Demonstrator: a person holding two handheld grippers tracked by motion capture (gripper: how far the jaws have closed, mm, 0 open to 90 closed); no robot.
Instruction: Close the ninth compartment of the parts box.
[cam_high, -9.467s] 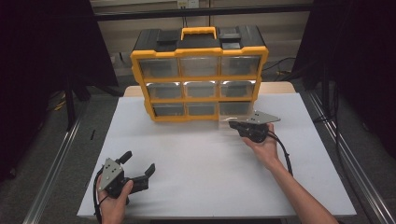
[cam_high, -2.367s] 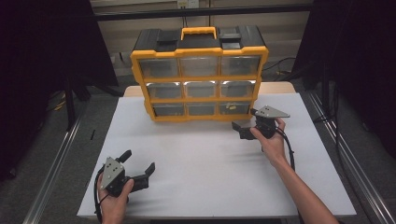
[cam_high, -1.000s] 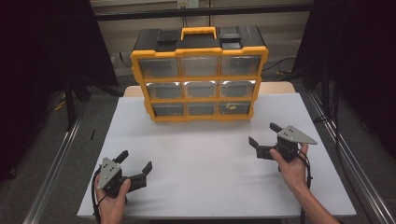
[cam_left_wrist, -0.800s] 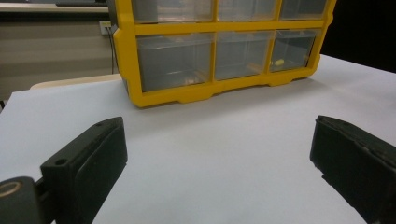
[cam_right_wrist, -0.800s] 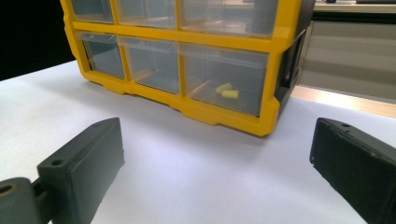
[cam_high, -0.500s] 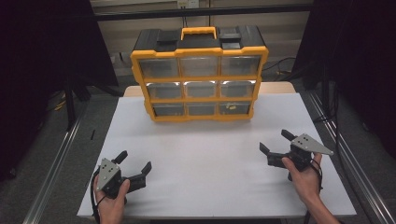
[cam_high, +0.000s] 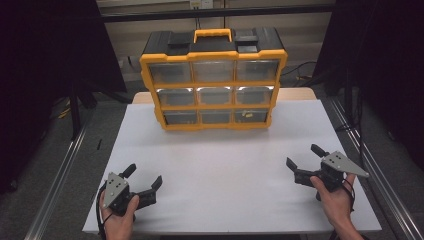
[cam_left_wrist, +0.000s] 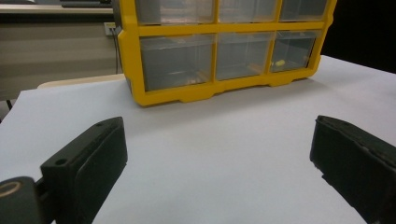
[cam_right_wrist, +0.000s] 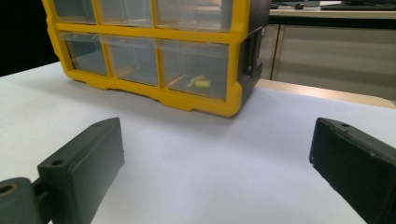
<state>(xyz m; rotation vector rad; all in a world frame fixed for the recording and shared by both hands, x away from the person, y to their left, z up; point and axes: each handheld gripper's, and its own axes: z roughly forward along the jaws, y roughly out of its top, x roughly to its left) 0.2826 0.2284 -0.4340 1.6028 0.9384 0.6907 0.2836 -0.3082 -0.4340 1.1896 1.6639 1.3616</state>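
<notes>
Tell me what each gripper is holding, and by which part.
Nothing is held. The left gripper and the right gripper are both open and empty over the white table, well short of the yellow drawer cabinet.

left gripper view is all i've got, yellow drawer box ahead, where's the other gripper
Observer: The right gripper is near the table's right front corner, jaws open, holding nothing.
Operator: how many drawer rows does the box have
Observer: Three rows of three; the box also has a black top with a yellow handle.
Operator: anything in the bottom right drawer
Observer: The right gripper view shows a small yellow piece inside it, close up.
</notes>
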